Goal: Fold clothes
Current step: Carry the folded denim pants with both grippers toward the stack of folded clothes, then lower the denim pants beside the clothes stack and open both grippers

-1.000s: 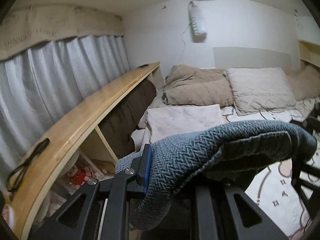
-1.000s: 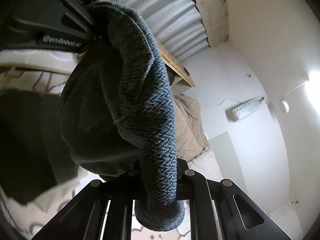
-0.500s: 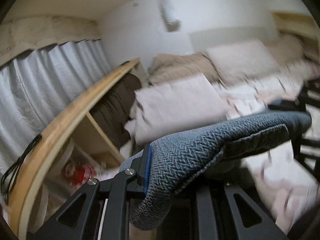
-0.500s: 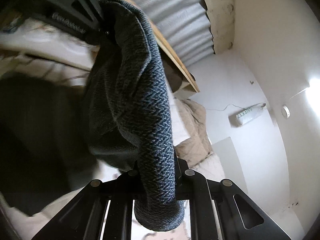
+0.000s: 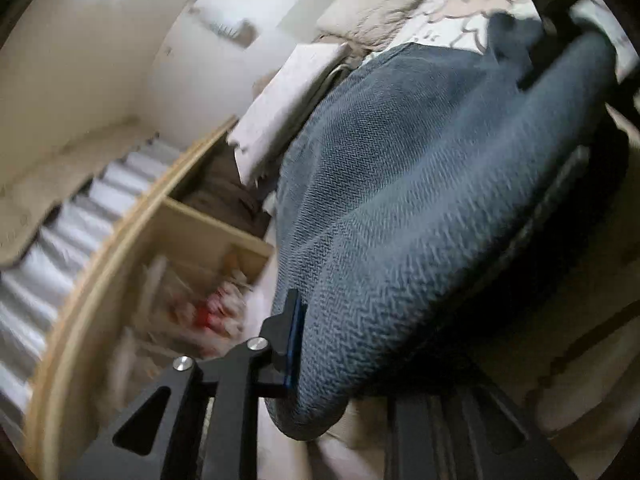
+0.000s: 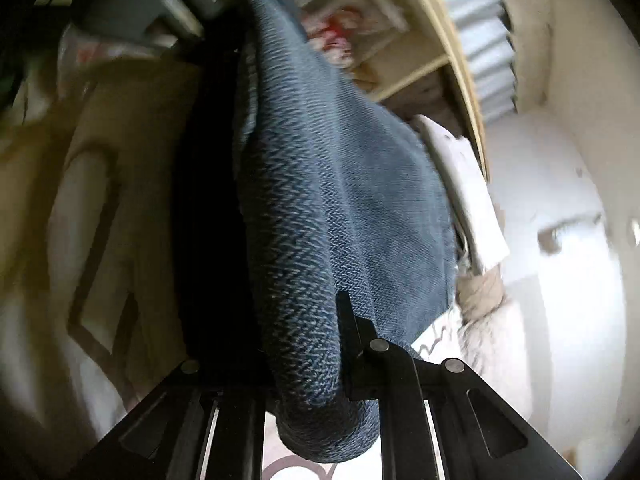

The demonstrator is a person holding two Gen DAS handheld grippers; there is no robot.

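Mid-fold here, and nothing is finished yet: the blue-grey herringbone-knit garment (image 5: 420, 200) hangs doubled between the two tools, one long edge gathered up while its far end spreads over the patterned cream bed cover (image 5: 452, 28). A first fold looks formed in the air. Judging from how it lies, what is left is to lay it flat, square it up and fold it down smaller.

The left gripper (image 5: 340, 344) has a thick roll of the knit between its jaws, and those jaws are opening right now. The blue-edged finger (image 5: 291, 334) rests against the cloth on one side; the other finger is buried under the fabric, so whether the pads press is hard to tell. The bulge of knit sags below the jaws toward the camera.

The right gripper (image 6: 304, 344) is clamped tight on its own bunch of the same garment, which runs up between the jaws, with a rounded end poking out below. From there the cloth stretches away toward the left tool at the top of the right wrist view.

Off to the side sits a pale wooden shelf (image 5: 120, 256) with blurred clutter, and grey pleated curtains (image 5: 72, 220) behind.
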